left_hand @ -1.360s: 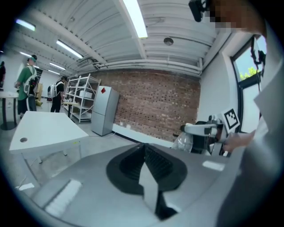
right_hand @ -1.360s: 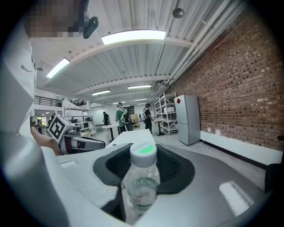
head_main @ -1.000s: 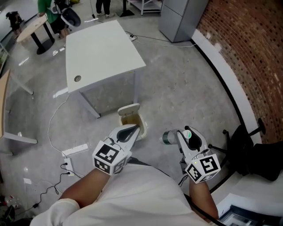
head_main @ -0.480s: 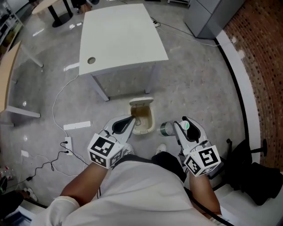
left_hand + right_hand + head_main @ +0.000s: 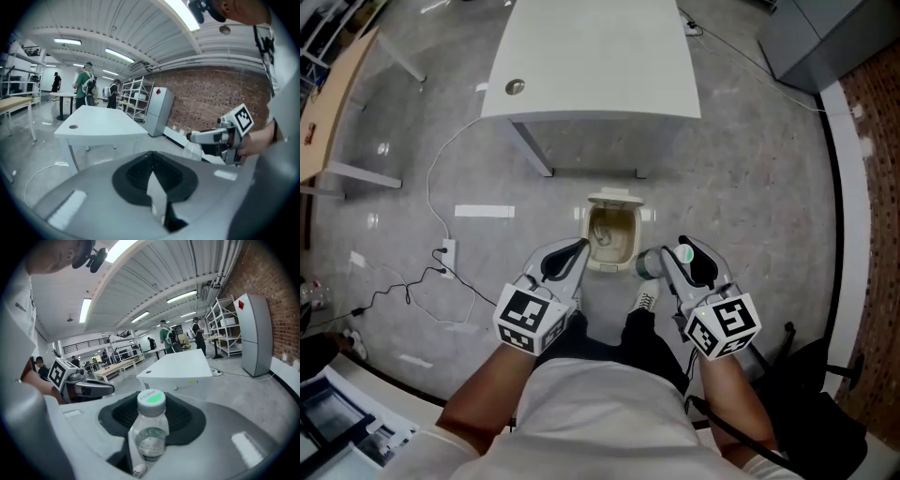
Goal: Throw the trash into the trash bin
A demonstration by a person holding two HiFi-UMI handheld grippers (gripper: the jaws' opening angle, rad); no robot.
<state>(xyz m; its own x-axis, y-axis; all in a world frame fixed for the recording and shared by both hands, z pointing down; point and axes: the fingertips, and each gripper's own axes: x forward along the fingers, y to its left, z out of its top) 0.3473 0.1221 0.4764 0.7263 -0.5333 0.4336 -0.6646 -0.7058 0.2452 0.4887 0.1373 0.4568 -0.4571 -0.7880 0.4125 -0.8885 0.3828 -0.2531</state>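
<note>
Right gripper point(image 5: 679, 260) grips a plastic bottle point(image 5: 649, 265); left gripper point(image 5: 577, 251) closed; open trash bin point(image 5: 585, 236) at bottle's ten o'clock, drop pending.

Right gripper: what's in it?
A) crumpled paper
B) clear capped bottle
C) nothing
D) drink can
B: the right gripper view shows the right gripper with its jaws closed on a clear bottle that has a white cap.
</note>
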